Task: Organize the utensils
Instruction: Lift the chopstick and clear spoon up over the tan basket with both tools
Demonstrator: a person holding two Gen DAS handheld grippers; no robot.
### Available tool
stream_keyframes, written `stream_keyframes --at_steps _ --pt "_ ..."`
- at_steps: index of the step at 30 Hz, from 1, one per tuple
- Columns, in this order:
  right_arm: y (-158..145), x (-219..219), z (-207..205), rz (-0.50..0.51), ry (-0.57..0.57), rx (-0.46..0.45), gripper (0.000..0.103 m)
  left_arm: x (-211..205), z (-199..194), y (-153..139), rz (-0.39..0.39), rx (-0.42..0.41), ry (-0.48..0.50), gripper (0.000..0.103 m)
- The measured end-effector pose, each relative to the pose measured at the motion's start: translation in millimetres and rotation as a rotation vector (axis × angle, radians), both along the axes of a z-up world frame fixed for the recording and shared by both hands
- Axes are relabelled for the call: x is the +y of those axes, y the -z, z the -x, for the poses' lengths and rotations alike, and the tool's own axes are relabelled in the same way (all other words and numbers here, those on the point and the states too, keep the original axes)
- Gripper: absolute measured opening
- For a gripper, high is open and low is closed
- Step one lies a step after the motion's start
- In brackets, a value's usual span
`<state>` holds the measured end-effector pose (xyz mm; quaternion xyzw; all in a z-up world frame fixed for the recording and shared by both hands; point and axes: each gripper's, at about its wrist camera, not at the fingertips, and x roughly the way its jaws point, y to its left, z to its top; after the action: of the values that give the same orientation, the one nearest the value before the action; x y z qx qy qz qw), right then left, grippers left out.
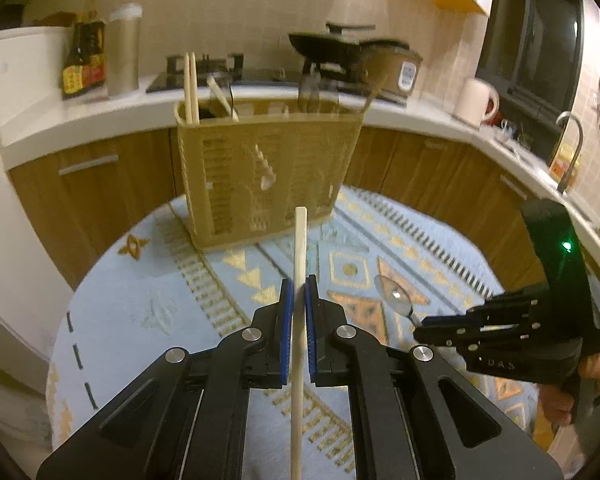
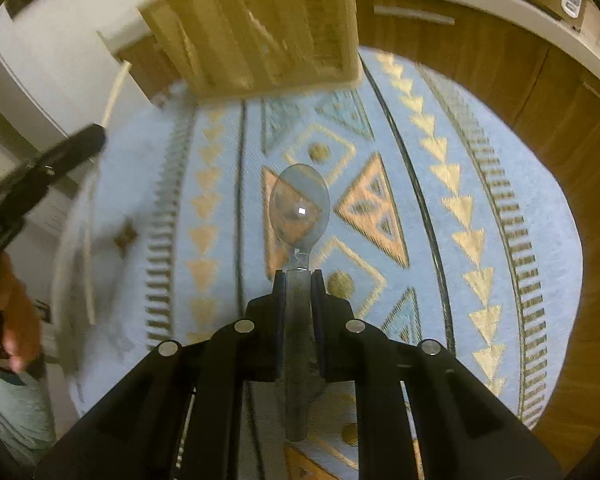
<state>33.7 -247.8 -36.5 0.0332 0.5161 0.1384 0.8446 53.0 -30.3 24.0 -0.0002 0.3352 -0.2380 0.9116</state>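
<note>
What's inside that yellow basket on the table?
Sticking out of the basket: two chopsticks at the left end, a pale utensil handle beside them, and darker utensils further right. Its walls hide their lower parts and anything at the bottom.

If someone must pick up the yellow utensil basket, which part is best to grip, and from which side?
Probably the top rim of the basket, from above, at its middle, between the chopsticks and the dark utensils: it stands upright, walls too wide apart.
</note>
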Motion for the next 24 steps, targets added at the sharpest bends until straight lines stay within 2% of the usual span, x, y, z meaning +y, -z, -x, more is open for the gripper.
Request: stream_keyframes --at_steps 8,13,19,24 --pt "-52.8 0.4 14.6 -0.101 -0.019 -0.229 0.010 9.3 4.8 -40.9 0.103 -0.154 -0.047 0.004" --pt "-80.3 1.8 22.6 -0.119 -0.041 -0.370 0.010 11.6 10.2 -63.2 0.158 -0.237 -0.071 0.004" --pt "-115.1 9.4 31.2 -0.134 -0.048 -0.508 0.010 11.1 15.5 -89.8 0.217 -0.346 -0.100 0.004" --pt "-133.7 5.3 26.1 -0.175 -0.025 -0.587 0.010 6.7 13.9 -109.9 0.256 -0.425 -0.115 0.004"
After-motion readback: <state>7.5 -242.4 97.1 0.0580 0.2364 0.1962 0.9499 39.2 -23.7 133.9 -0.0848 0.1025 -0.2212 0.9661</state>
